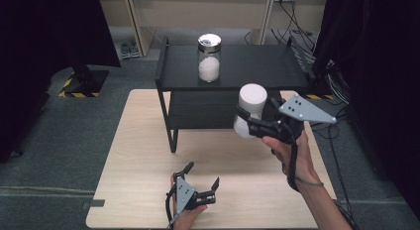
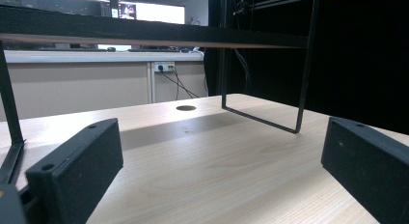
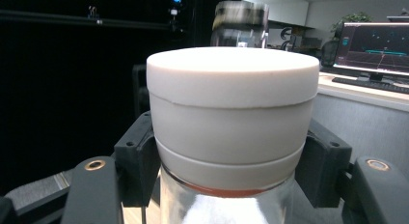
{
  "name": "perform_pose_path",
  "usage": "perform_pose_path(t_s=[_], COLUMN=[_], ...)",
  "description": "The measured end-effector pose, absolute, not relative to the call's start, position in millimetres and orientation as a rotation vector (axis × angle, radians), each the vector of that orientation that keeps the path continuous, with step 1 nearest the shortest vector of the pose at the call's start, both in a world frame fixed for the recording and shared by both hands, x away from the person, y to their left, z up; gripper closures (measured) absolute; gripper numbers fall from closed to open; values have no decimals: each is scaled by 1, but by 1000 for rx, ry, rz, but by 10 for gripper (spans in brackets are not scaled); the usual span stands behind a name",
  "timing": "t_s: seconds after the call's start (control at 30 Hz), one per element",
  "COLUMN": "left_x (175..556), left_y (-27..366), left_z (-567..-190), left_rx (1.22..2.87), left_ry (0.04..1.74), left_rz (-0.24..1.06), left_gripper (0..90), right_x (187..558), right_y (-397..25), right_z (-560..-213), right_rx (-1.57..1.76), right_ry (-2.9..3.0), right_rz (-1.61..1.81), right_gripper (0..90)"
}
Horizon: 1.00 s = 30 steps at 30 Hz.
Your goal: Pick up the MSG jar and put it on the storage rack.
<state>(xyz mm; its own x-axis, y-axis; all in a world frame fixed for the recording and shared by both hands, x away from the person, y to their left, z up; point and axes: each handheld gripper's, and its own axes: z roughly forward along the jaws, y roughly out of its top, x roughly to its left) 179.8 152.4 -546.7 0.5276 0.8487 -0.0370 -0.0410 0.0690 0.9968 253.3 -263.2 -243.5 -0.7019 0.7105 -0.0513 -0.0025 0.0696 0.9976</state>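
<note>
My right gripper point(image 1: 247, 122) is shut on a white-lidded jar point(image 1: 249, 110), held in the air in front of the black shelf's right side. In the right gripper view the jar's white lid point(image 3: 231, 113) sits between the two jaws, with clear glass below it. On the shelf's top board point(image 1: 267, 66) stands a glass jar with a shiny metal lid point(image 1: 209, 57), white stuff inside. My left gripper point(image 1: 202, 176) rests low over the table's front edge, open. Its pads point(image 2: 77, 171) stand wide apart with nothing between them.
The black two-level shelf has thin metal legs point(image 2: 304, 64) standing on the light wooden table point(image 1: 143, 155). A cable hole point(image 2: 185, 108) sits in the tabletop. Cables and dark curtains lie behind and to the right of the table.
</note>
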Motion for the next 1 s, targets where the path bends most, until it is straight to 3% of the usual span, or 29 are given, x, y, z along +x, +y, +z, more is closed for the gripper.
perform_pose_path(t_s=[0.4, 1.0], left_x=[180, 180], left_y=[152, 153], left_z=[-547, -548], left_rx=[1339, 1335], left_ry=[780, 777], left_rz=[784, 783], left_gripper=[3, 3], right_x=[270, 313], right_y=[-248, -224], right_z=[-194, -169], right_rx=[721, 846], right_ry=[1770, 1699], right_rz=[1678, 1597], right_gripper=[345, 345])
